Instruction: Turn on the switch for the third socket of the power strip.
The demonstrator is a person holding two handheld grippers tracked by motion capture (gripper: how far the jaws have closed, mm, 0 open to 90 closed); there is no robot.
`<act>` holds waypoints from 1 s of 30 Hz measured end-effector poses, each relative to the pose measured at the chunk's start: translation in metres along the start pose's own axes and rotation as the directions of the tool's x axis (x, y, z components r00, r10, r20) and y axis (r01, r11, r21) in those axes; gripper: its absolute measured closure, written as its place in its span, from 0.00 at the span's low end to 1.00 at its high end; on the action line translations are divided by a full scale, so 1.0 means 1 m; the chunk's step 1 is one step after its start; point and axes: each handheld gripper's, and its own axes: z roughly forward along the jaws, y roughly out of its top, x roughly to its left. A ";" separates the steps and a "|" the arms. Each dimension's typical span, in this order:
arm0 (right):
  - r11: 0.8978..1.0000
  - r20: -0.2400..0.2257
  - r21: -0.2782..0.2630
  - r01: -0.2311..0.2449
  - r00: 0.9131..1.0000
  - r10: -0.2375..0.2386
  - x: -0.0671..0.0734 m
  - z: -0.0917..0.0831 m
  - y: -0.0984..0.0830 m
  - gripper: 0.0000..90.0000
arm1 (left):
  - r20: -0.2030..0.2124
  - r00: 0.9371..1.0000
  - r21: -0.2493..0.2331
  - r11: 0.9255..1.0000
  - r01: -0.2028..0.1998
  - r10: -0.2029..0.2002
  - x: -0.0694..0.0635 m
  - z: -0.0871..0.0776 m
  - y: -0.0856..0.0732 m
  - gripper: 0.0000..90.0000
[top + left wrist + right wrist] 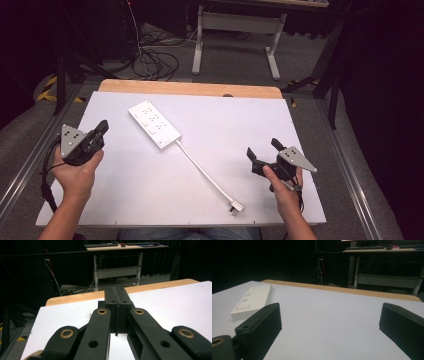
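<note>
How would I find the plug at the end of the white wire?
Look at the white tabletop. From the long white plastic power strip a thin white cable runs toward the near edge. At its end lies the small white plug, with nothing else beside it.

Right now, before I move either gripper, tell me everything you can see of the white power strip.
The power strip is a long white block, plastic by its look, lying flat and diagonal on the white table top, nearer the far left. Its top face carries rows of sockets and small switches. A white cable leaves its near end and runs to a plug by the table's near edge. Nothing but the table touches it; both grippers are apart from it.
</note>
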 end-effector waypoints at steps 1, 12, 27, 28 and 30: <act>1.000 -0.001 0.000 -0.001 1.000 0.001 0.000 0.000 0.000 0.05 | -0.003 1.000 -0.003 1.000 0.004 -0.005 0.000 -0.002 -0.001 1.00; 1.000 -0.005 -0.002 0.004 1.000 -0.004 0.002 0.000 0.001 0.05 | -0.015 1.000 -0.020 1.000 0.023 -0.023 -0.003 -0.015 -0.006 1.00; 1.000 -0.003 -0.004 0.003 1.000 -0.003 0.001 0.000 0.001 0.05 | -0.027 0.999 -0.025 0.999 0.031 -0.031 -0.005 -0.013 -0.009 0.99; 1.000 -0.003 -0.005 0.002 1.000 -0.002 0.001 0.000 0.001 0.05 | -0.031 0.999 -0.026 0.999 0.032 -0.033 -0.004 -0.013 -0.009 0.99; 1.000 -0.002 -0.003 0.001 1.000 -0.001 0.001 0.000 0.001 0.05 | -0.044 0.998 -0.029 0.999 0.035 -0.037 -0.001 -0.015 -0.009 0.98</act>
